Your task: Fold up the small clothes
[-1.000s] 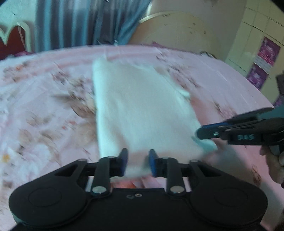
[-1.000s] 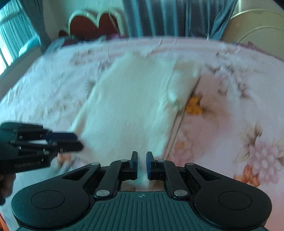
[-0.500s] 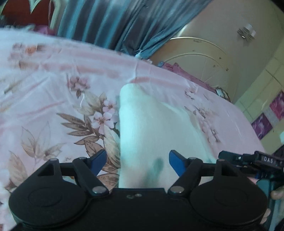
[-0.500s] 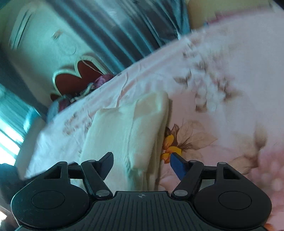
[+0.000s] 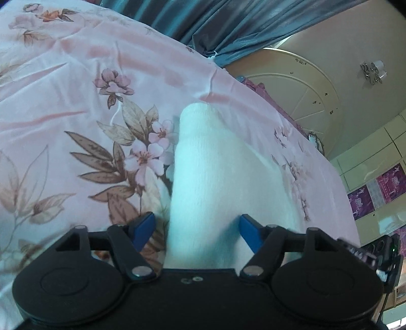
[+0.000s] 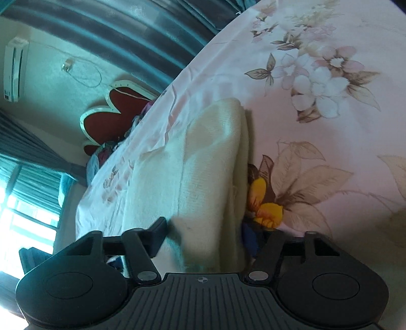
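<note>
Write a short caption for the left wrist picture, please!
Left gripper open astride the folded white cloth on the flowery pink bedsheet.

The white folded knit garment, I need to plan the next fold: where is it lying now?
The white folded knit garment lies on the pink floral bedsheet, its near end between both grippers' jaws.

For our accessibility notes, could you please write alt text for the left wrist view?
A folded white garment lies on a pink floral bedsheet, its near end between the open blue-tipped left tool, whose jaws have just been closing. Teal curtains hang behind the bed.
</note>
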`<state>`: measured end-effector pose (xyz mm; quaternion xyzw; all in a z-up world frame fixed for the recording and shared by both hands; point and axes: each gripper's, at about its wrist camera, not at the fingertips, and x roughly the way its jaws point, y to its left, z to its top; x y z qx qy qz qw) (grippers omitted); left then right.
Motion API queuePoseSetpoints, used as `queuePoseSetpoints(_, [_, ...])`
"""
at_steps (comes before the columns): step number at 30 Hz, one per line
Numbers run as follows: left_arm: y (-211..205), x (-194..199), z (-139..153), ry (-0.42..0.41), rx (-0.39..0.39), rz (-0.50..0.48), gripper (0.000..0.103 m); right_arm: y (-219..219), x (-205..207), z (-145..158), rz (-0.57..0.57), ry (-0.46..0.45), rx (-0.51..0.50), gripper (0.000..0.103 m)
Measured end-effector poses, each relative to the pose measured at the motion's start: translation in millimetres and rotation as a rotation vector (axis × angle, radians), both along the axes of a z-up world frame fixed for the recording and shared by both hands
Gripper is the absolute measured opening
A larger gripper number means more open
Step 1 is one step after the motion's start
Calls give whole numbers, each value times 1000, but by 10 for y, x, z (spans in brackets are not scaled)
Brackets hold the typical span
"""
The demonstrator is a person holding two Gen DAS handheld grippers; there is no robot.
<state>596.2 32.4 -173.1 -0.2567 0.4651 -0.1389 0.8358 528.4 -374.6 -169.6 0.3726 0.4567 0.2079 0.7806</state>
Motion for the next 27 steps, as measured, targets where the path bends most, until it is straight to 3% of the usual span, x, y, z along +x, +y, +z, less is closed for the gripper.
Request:
queuePoseSetpoints(1, [-46, 33, 5, 1, 5, -25, 39, 13, 7, 15, 13, -4, -9, 40])
queuePoseSetpoints(2, [-114, 33, 65, -12, 44, -29, 34, 37, 7, 73, 32, -19, -36, 34])
queuePoseSetpoints(5, [-409, -61, 291, -109, 231, -111, 31, 195, -100, 319, 65, -117, -161, 31])
queuePoseSetpoints(7, [-536, -82, 246, -126, 315, -152, 33, 294, -146, 290, 75, -107, -247, 31])
queuePoseSetpoints(14, [-633, -73, 216, -146, 376, -176, 35, 355, -167, 232, 48, -75, -273, 32])
queuePoseSetpoints(18, [-615, -85, 246, -153, 363, -176, 33, 440, -138, 288, 35, -55, -293, 32])
queuePoseSetpoints(23, [-477, -116, 336, -174, 293, -162, 30, 557, -193, 484, 0, -90, -343, 31])
queuePoseSetpoints(27, [-360, -176, 461, -205, 292, -188, 30, 723, -270, 703, -12, -128, -367, 31])
